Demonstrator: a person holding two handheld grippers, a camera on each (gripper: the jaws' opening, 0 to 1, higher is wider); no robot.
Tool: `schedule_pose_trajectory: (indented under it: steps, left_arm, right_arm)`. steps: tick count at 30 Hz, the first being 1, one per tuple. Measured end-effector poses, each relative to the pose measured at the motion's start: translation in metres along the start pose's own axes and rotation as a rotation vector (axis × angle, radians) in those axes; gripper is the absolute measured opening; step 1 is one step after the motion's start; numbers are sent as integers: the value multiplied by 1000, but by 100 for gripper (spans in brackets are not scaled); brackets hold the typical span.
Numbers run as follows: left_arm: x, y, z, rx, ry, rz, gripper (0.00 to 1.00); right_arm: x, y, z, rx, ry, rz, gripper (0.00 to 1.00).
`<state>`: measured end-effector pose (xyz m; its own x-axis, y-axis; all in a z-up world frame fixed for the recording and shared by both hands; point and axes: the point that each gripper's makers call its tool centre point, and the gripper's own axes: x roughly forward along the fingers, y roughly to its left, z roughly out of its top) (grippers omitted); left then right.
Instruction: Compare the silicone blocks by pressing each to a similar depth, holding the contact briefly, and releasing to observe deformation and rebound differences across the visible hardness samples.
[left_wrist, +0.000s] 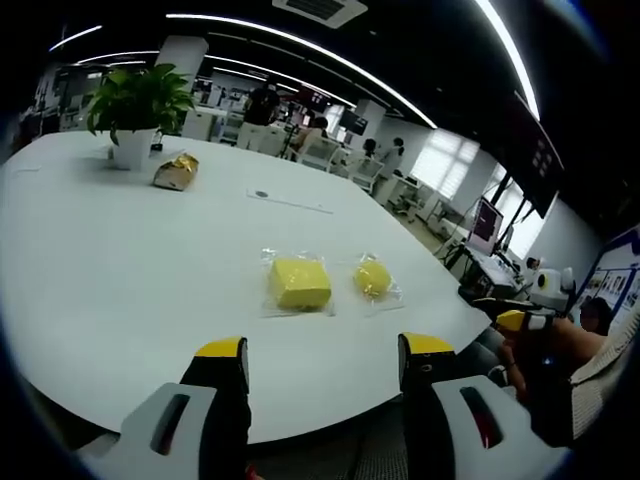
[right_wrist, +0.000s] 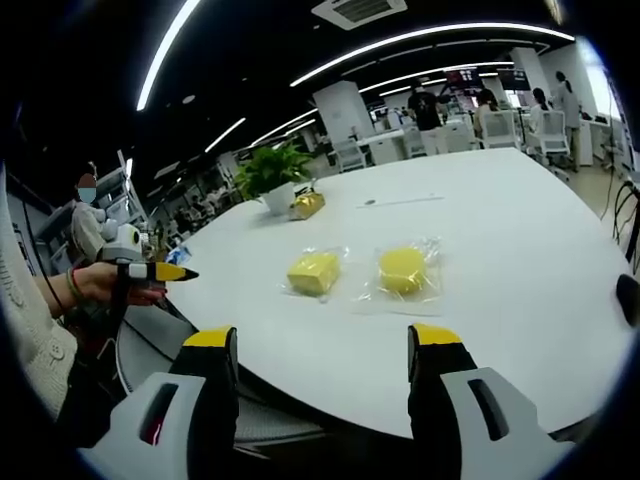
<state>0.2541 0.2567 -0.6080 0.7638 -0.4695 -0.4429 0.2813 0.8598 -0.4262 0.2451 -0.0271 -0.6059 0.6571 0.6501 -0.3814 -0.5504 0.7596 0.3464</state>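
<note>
My left gripper (left_wrist: 325, 362) spread, empty | my right gripper (right_wrist: 323, 352) spread, empty | square yellow block (left_wrist: 298, 283) and round yellow block (left_wrist: 373, 277), bagged, side by side on white table (left_wrist: 120, 260), well apart from potted plant (left_wrist: 138, 110)

White round table (left_wrist: 120, 280), two bagged yellow blocks (left_wrist: 299, 283) (left_wrist: 373, 277), potted plant (left_wrist: 137, 110), gold packet (left_wrist: 177, 172)
</note>
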Motion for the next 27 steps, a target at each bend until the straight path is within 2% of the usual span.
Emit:
schedule_pose_trajectory:
  steps: [18, 27]
  left_arm:
    - [0, -2, 1, -1, 12, -24, 59]
    - [2, -1, -5, -8, 22, -30, 58]
  right_arm:
    - [0, 2, -4, -9, 19, 3, 64]
    - [-1, 2, -3, -15, 16, 1, 64]
